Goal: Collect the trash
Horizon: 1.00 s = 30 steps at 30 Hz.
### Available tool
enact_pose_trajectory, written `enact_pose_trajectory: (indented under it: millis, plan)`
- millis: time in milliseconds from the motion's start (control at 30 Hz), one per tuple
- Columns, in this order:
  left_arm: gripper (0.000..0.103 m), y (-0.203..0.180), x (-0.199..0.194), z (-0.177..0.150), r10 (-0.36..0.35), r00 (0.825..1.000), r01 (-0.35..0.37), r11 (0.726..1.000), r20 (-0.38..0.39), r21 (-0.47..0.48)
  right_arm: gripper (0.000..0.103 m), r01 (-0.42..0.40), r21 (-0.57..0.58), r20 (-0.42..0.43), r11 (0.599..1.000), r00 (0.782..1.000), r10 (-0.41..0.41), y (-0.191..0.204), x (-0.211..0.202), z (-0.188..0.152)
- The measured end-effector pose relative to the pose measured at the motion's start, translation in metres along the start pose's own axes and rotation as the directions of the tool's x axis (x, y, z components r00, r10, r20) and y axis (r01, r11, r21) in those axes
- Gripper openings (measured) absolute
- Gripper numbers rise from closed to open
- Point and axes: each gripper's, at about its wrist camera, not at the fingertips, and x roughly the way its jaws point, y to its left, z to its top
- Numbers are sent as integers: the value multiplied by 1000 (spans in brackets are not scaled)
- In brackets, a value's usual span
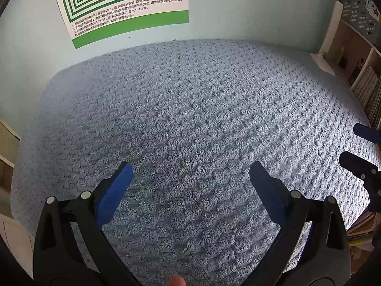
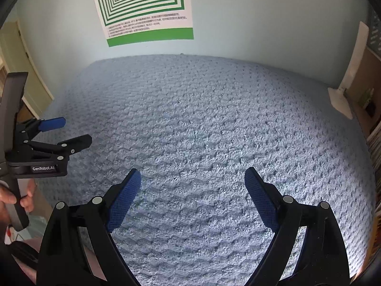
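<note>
No trash shows in either view. My left gripper [image 1: 190,169] is open and empty above a blue textured towel [image 1: 190,107] that covers the surface. My right gripper [image 2: 193,175] is open and empty above the same towel [image 2: 202,119]. The right gripper's fingers also show at the right edge of the left wrist view [image 1: 359,147], spread apart. The left gripper shows at the left of the right wrist view [image 2: 76,131], jaws apart, held by a hand.
A green-and-white poster [image 1: 123,2] hangs on the pale wall behind the towel. A white stand [image 1: 326,54] and a bookshelf with books [image 1: 366,88] are at the right. A pale cabinet door [image 2: 21,66] is at the left.
</note>
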Motion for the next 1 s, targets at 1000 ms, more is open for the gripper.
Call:
enact_pose_trajectory:
  millis: [1000]
  plan:
    - [96, 29, 15, 4, 50, 999, -50, 997, 0, -56, 88, -14, 8, -18, 1000, 1000, 15, 3, 16, 14]
